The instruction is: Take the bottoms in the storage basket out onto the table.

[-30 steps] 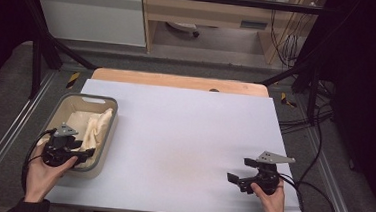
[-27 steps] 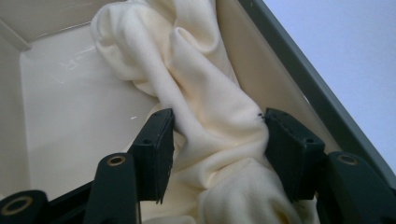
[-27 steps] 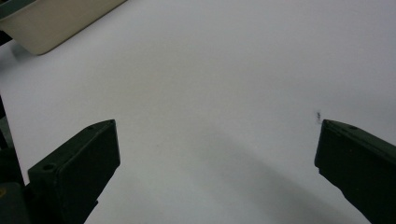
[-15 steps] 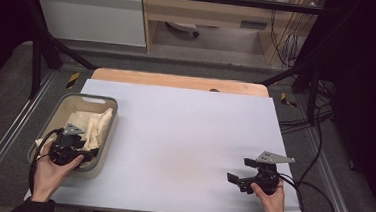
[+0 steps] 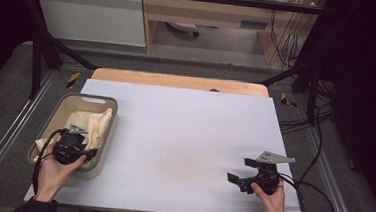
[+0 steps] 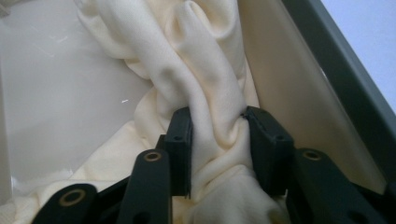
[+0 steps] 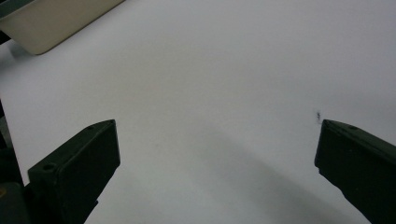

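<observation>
- The left gripper (image 6: 218, 154), its jaws having just been closing, is pinching a soft, twisted cream cloth (image 6: 205, 93) beside the beige plastic bin's wall (image 6: 289, 102).
- The right gripper (image 7: 217, 172) is hanging wide apart over the smooth, bare white tabletop (image 7: 224, 70).

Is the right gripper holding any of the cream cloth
No, the right gripper has its jaws wide apart over the bare white table, with nothing between them.
</observation>
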{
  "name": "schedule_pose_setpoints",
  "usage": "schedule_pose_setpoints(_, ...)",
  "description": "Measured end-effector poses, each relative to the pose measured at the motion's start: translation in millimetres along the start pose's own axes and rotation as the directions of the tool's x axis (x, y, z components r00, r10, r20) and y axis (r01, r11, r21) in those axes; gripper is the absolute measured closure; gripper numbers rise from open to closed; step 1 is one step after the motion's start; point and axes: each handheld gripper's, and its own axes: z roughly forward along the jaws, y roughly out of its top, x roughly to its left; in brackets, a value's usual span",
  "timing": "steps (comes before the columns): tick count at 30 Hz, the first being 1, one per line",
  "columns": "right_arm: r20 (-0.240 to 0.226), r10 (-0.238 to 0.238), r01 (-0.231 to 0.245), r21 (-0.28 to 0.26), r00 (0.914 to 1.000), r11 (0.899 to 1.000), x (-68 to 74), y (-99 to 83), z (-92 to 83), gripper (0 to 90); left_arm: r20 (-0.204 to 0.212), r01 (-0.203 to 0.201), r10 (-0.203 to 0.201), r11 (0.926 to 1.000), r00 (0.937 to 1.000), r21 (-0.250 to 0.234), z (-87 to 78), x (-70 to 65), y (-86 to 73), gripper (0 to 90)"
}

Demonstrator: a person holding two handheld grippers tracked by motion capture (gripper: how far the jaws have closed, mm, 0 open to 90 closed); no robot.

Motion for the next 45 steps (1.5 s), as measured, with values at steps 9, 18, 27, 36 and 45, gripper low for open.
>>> schedule_pose_setpoints(9,0.002,-0.001,0.001,-0.001,1.0,1.0,-0.1,0.0,0.0,0.5,0.009,0.017,-0.016,0.9991,0.9998,-0.04,-4.2,1.9,-1.9,72.0)
schedule_pose_setpoints(18,0.003,0.0,0.0,-0.003,1.0,1.0,-0.1,0.1,-0.1,0.5,0.02,0.033,-0.031,0.9933,0.9993,-0.111,-13.4,6.2,-3.8,74.6)
schedule_pose_setpoints(27,0.003,0.0,0.0,-0.004,1.0,1.0,-0.1,0.1,-0.2,0.5,0.033,0.061,-0.056,0.9841,0.9979,-0.167,-21.4,10.4,-5.2,75.3)
schedule_pose_setpoints(36,0.003,0.0,0.0,-0.003,1.0,1.0,-0.1,0.1,0.1,0.5,0.048,0.074,-0.065,0.9735,0.9967,-0.217,-27.9,13.3,-6.6,75.4)
schedule_pose_setpoints(45,0.003,-0.001,0.001,-0.003,1.0,1.0,-0.1,0.1,-0.1,0.5,0.049,0.082,-0.072,0.9619,0.9962,-0.261,-35.5,15.3,-7.5,76.6)
